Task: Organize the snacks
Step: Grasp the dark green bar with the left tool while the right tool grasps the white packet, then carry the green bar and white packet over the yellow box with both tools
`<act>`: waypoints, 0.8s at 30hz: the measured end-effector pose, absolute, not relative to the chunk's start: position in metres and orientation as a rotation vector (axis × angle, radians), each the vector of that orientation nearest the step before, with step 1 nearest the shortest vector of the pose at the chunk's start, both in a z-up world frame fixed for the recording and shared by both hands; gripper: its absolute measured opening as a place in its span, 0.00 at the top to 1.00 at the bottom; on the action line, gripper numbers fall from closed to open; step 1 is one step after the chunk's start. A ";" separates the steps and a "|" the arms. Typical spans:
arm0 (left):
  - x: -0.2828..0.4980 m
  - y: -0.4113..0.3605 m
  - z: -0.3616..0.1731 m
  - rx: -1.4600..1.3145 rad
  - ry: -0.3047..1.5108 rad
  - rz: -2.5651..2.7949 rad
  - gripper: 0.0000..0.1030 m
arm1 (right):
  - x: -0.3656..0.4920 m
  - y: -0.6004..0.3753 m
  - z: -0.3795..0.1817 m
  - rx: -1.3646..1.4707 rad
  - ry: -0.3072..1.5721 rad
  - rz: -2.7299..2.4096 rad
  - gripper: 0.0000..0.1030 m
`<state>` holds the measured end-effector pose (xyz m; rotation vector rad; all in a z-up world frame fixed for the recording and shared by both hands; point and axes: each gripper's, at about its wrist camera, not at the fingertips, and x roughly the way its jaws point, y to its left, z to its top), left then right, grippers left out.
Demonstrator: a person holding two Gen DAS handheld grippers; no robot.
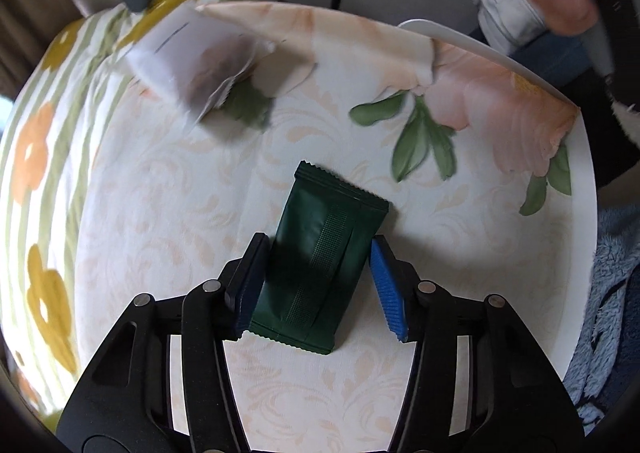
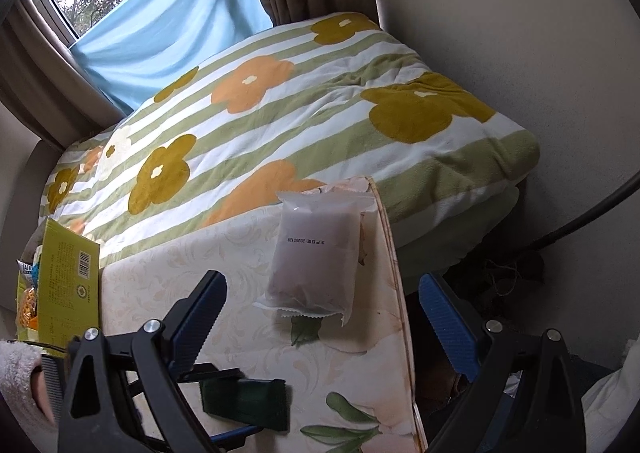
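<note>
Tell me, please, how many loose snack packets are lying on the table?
2: a dark green packet between the left gripper fingers, and a translucent white packet near the far edge. The yellow box may hide more.

A: Where does the dark packet (image 1: 324, 273) lie?

B: On the table (image 1: 460, 253), between the left gripper's (image 1: 318, 285) jaws, which stand on either side of it.

A: And the pale packet (image 2: 316, 253)?

B: Also on the table, at its far edge, next to the bed (image 2: 280, 109) behind. The right gripper (image 2: 320, 317) hangs above, jaws wide apart.

A: Anything else?

B: A box (image 2: 66, 293) stands off the table's left edge, in the right wrist view.
</note>
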<state>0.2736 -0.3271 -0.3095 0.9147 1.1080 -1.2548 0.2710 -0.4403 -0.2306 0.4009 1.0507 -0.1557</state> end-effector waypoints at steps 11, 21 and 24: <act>0.298 -0.297 -0.306 0.832 1.156 -1.149 0.54 | 0.302 -0.425 -0.275 0.378 1.098 -0.147 0.20; 0.310 -0.286 -0.306 0.776 1.179 -1.105 0.54 | 0.316 -0.415 -0.292 0.260 1.107 -0.213 0.37; 0.308 -0.285 -0.303 0.757 1.182 -1.095 0.54 | 0.314 -0.412 -0.292 0.233 1.097 -0.219 0.39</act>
